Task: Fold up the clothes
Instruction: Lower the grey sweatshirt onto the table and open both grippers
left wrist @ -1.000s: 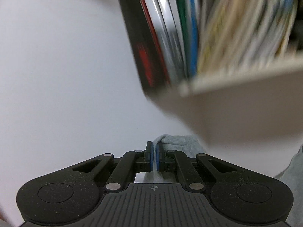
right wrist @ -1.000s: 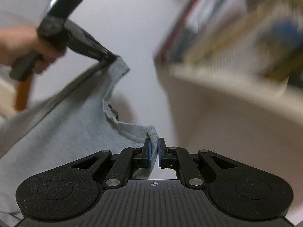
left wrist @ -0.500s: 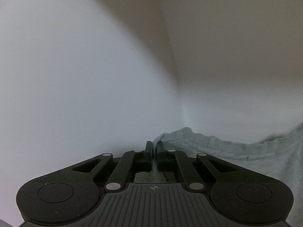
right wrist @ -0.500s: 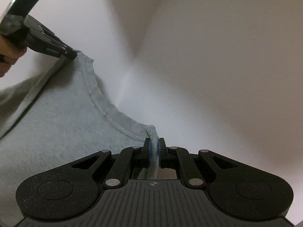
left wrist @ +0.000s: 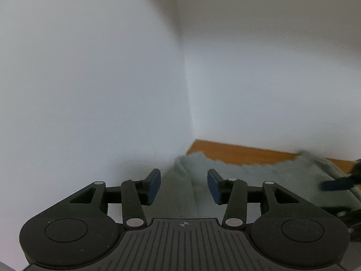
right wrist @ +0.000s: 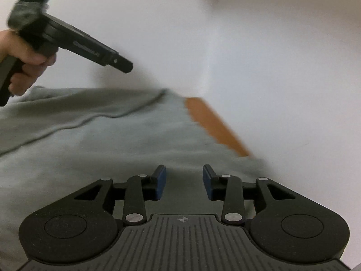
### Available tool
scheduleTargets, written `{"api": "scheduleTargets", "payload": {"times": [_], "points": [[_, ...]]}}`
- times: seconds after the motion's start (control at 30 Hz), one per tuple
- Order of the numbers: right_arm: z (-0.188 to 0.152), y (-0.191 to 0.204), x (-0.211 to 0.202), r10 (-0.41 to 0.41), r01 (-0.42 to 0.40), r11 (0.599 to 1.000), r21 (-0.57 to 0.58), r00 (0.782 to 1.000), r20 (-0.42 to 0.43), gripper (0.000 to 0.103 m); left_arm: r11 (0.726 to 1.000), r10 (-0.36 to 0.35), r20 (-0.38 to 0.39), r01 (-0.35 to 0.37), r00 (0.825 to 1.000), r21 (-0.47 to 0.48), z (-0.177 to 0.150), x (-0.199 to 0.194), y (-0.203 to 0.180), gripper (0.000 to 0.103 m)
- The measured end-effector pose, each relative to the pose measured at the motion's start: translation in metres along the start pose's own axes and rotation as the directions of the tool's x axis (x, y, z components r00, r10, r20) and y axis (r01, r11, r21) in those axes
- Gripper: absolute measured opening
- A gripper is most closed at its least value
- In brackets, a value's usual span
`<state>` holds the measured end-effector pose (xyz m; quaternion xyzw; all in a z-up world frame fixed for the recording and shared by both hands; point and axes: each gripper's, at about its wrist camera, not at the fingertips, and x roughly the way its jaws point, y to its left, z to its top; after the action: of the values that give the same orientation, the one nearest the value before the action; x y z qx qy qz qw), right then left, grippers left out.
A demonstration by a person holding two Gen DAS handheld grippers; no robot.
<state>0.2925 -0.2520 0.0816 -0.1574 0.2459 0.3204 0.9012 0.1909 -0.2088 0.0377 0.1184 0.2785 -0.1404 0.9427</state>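
A grey garment (right wrist: 94,140) lies spread on a wooden table (right wrist: 209,122) that fits into a white wall corner. My right gripper (right wrist: 184,181) is open just above the garment's near edge, nothing between its blue pads (right wrist: 160,183). My left gripper (left wrist: 183,186) is open too, over the garment's (left wrist: 248,176) left end by the wall. In the right wrist view the left gripper (right wrist: 123,65) shows from outside at upper left, held by a hand (right wrist: 24,58), hovering above the cloth. The other gripper's tip (left wrist: 338,184) shows blurred at the left wrist view's right edge.
White walls (left wrist: 90,79) meet in a corner straight ahead and close off the table's far and side edges. A strip of bare orange wood (left wrist: 237,152) shows between the garment and the wall.
Both grippers have opened and let go of the grey garment, which has dropped from hanging to lying on the table. The view has swung down from the bookshelf and wall to the tabletop.
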Motion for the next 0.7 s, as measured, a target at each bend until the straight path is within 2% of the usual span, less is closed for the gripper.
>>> {"api": "scheduleTargets", "payload": {"times": [0.03, 0.13, 0.27, 0.33, 0.43, 0.53, 0.6, 0.7], "points": [[0.000, 0.007, 0.001, 0.016, -0.016, 1.000, 0.006, 1.000, 0.003, 0.048, 1.000, -0.004, -0.005, 0.004, 1.000, 0.000, -0.009, -0.011, 0.001, 0.055], [0.001, 0.029, 0.004, 0.064, -0.064, 0.998, 0.023, 0.998, 0.014, 0.049, 1.000, 0.004, 0.000, -0.004, 1.000, -0.006, -0.019, -0.042, 0.015, 0.056], [0.002, 0.058, 0.008, 0.126, -0.128, 0.991, 0.044, 0.992, 0.029, 0.052, 0.999, 0.030, 0.008, -0.029, 1.000, -0.042, -0.051, -0.097, 0.039, 0.061], [0.000, 0.073, 0.000, 0.154, -0.155, 0.987, 0.032, 0.987, 0.034, 0.054, 0.997, 0.044, 0.002, -0.044, 0.999, -0.057, -0.068, -0.127, 0.054, 0.061], [-0.001, 0.096, -0.012, 0.196, -0.196, 0.980, 0.011, 0.980, 0.040, 0.054, 0.997, 0.051, 0.005, -0.050, 0.999, -0.060, -0.067, -0.154, 0.058, 0.061], [-0.003, 0.119, -0.024, 0.237, -0.237, 0.972, -0.010, 0.971, 0.045, 0.055, 0.994, 0.079, -0.005, -0.079, 0.997, -0.079, -0.094, -0.208, 0.074, 0.062], [-0.005, 0.130, -0.023, 0.217, -0.217, 0.976, -0.018, 0.975, 0.033, 0.056, 0.990, 0.104, -0.017, -0.105, 0.994, -0.093, -0.116, -0.240, 0.087, 0.064], [-0.005, 0.142, -0.023, 0.188, -0.186, 0.982, -0.044, 0.982, 0.033, 0.070, 0.984, 0.135, -0.044, -0.139, 0.990, -0.107, -0.151, -0.263, 0.107, 0.067]]}}
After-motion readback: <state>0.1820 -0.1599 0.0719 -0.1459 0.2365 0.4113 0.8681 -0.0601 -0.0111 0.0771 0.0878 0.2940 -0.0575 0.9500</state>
